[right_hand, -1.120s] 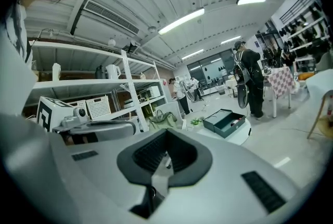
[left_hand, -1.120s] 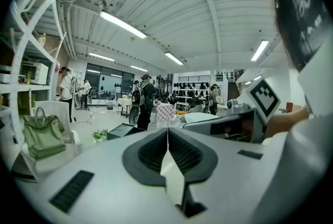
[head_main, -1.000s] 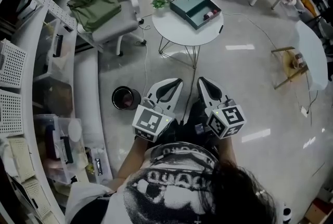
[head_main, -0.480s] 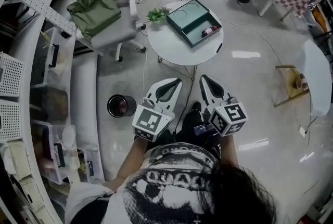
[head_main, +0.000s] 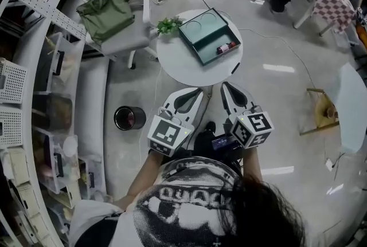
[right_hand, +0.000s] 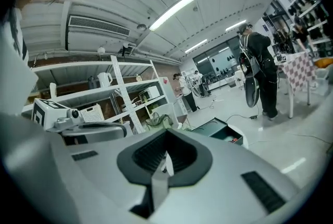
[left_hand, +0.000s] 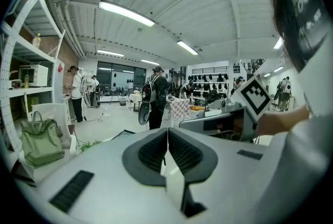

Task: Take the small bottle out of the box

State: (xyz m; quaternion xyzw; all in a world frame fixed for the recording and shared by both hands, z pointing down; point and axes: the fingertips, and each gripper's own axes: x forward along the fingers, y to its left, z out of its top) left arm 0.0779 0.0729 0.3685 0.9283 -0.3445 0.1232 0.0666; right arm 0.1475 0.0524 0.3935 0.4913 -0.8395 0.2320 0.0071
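On the round table ahead, the small bottle lies in the teal box (by its right-hand wall). This looks like the approach: the left gripper and right gripper are closed, empty, short of the table. Next, 1 must open over the bottle. The table sits nearer than 1 second ago.

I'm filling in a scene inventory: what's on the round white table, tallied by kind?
Box: 1
Small bottle, lying inside the box: 1
Plant, at the table's edge: 1
Dark pen-like item, too small to identify: 1
Total: 4
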